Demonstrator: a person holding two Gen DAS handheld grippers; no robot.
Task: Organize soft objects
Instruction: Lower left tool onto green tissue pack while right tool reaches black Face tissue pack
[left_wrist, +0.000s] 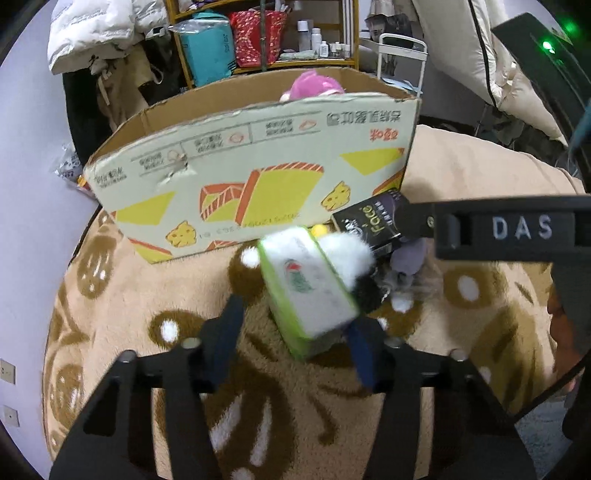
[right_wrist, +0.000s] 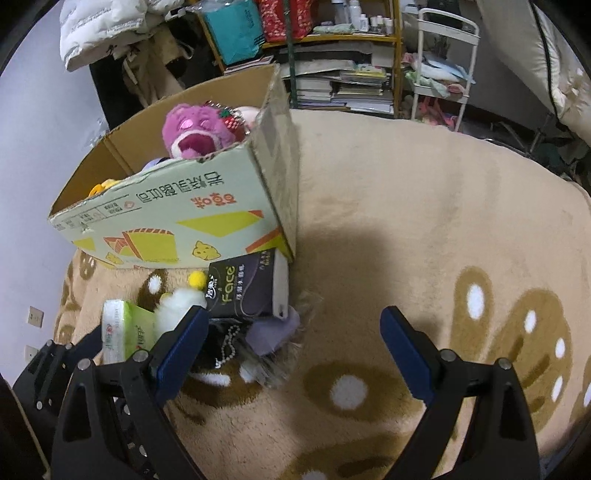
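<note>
A green-and-white tissue pack (left_wrist: 308, 290) lies on the rug in front of a cardboard box (left_wrist: 251, 184). My left gripper (left_wrist: 295, 339) is open, its fingers on either side of the pack's near end; the pack looks blurred. Behind it lie a white-and-black plush (left_wrist: 349, 254), a dark "Face" tissue pack (left_wrist: 373, 221) and a grey plush (left_wrist: 406, 266). In the right wrist view my right gripper (right_wrist: 295, 343) is open and empty over the rug, beside the dark pack (right_wrist: 247, 286) and the green pack (right_wrist: 125, 328). A pink bear plush (right_wrist: 194, 131) sits in the box (right_wrist: 207, 218).
A beige patterned rug (right_wrist: 424, 221) covers the floor. Yellow shelves (right_wrist: 332, 55) with books and bottles, a white cart (right_wrist: 443, 62) and a white jacket (right_wrist: 103, 29) stand behind. The right gripper's body (left_wrist: 517, 229) reaches in from the right in the left view.
</note>
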